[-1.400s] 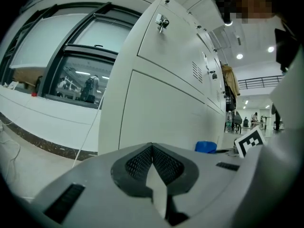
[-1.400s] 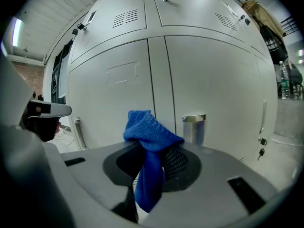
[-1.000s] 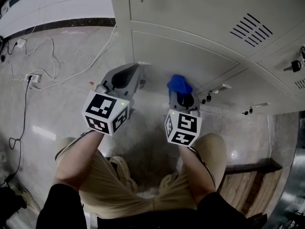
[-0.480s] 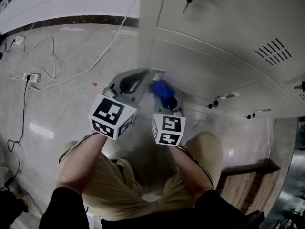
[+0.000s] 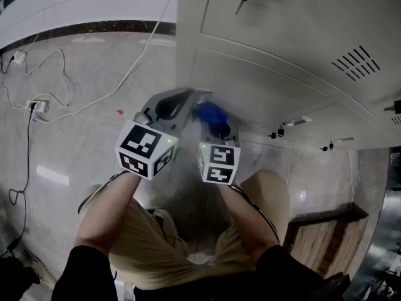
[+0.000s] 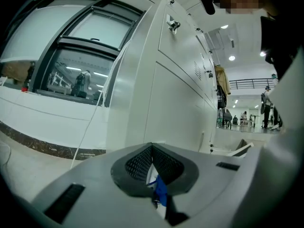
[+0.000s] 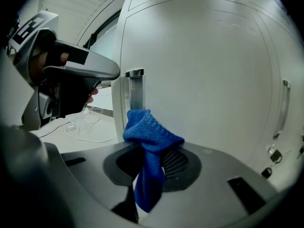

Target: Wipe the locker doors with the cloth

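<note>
Your right gripper (image 7: pixel 154 156) has its jaws clamped on the blue cloth (image 7: pixel 151 131): in the right gripper view the cloth bunches up above the jaw tips in the lower middle of the frame and a tail hangs down between them. The bunch sits right up at the lower left corner of a pale locker door (image 7: pixel 204 65), just below a short metal fitting (image 7: pixel 134 90) on the door's edge; whether it presses on the door cannot be told. Your left gripper (image 6: pixel 152 146) has its jaws together at the tips, and a thin blue sliver shows in the slit lower down, too small to identify. In the head view the two grippers sit side by side at the centre, the left gripper pointing at the locker's corner, the cloth just right of its tips. A white cable (image 5: pixel 135 64) trails over the floor (image 5: pixel 94 80) at the upper left.
</note>
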`<state>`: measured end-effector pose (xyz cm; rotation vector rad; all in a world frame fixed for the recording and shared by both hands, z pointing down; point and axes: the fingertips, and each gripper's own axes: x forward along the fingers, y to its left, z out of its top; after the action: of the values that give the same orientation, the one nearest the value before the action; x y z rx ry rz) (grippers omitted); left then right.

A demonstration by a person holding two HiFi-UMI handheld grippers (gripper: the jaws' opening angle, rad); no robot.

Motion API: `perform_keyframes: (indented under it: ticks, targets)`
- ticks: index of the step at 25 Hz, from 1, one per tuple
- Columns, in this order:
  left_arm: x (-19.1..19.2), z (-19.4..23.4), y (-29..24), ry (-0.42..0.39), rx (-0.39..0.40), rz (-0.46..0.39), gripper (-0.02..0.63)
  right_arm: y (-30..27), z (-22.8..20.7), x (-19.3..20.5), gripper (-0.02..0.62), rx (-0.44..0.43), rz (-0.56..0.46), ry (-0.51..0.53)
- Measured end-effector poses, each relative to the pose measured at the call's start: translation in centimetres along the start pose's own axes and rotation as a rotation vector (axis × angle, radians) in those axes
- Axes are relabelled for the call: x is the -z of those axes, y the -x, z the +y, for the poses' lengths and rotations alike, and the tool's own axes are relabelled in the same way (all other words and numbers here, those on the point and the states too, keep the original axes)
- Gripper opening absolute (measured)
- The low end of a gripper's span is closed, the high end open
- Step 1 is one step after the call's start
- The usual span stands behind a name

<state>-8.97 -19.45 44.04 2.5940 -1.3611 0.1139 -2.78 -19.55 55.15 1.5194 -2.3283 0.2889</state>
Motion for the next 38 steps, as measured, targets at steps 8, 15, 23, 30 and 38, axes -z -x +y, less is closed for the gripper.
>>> perform_keyframes:
  ticks: [8, 15, 23, 30, 38]
  targets:
    - [0.5, -0.1, 0.1, 0.02, -0.029, 0.025, 0.009, 1.0, -2.7, 0.5, 0.089, 0.038, 0.026, -0.066]
    - [-0.1, -2.3, -1.0, -0.06, -0.009, 0.027, 0.009, 2.3, -5.8, 0.9, 0.089, 0.063, 0.025, -0.11]
    - [-1.1, -5.1, -3.0, -0.039, 0.021, 0.02, 0.009, 4.3, -11.2, 2.4, 0.089, 0.145, 0.04, -0.161]
    - [0.0, -8.0, -5.1, -0.121, 0.06, 0.062, 0.009, 5.8, -15.4, 3.6, 0.089, 0.209, 0.047, -0.199]
    - [1.5, -9.9, -6.5, -0.159, 0.095, 0.098, 0.009, 6.9, -18.3, 4.4, 0.089, 0.266, 0.049, -0.225]
